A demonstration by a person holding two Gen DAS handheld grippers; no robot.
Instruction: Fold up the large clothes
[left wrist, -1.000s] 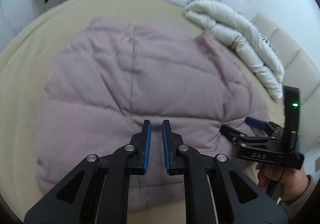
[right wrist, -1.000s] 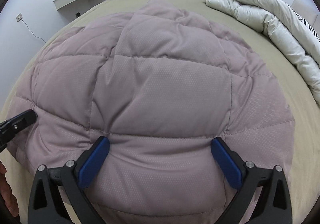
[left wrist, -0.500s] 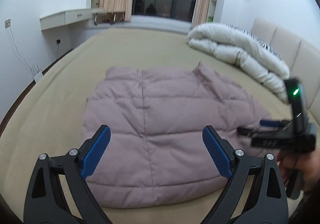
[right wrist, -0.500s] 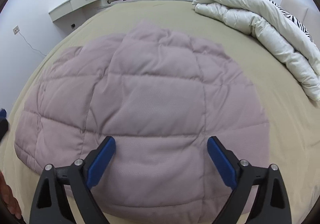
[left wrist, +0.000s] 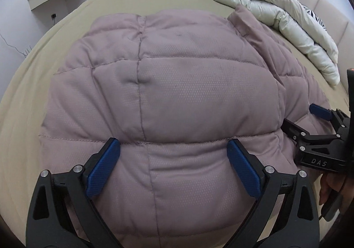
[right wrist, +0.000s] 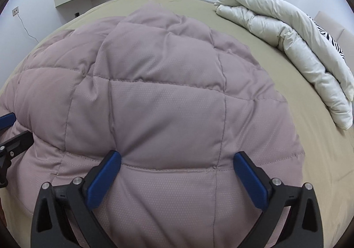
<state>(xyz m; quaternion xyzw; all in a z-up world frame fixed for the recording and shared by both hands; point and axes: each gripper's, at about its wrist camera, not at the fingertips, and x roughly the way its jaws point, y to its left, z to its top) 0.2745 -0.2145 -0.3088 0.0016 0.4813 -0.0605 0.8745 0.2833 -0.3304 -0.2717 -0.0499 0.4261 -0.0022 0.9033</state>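
The mauve puffer jacket (left wrist: 177,93) lies spread on the bed (left wrist: 22,115), beside a rolled white duvet (left wrist: 276,18). Both tools hang over its near edge — left hand-held gripper (left wrist: 173,155) spread wide, right hand-held gripper (right wrist: 177,166) spread wide too, neither pinching cloth. The risk, as I judge it: slick, springy padding may slip a shallow pinch, or only the top layer lifts — leaving the fold skewed.

Both wrist views close over the bed
Each looks forward and down across the mauve quilted puffer jacket (left wrist: 177,93), sharing it and the rolled cream duvet (right wrist: 287,44).
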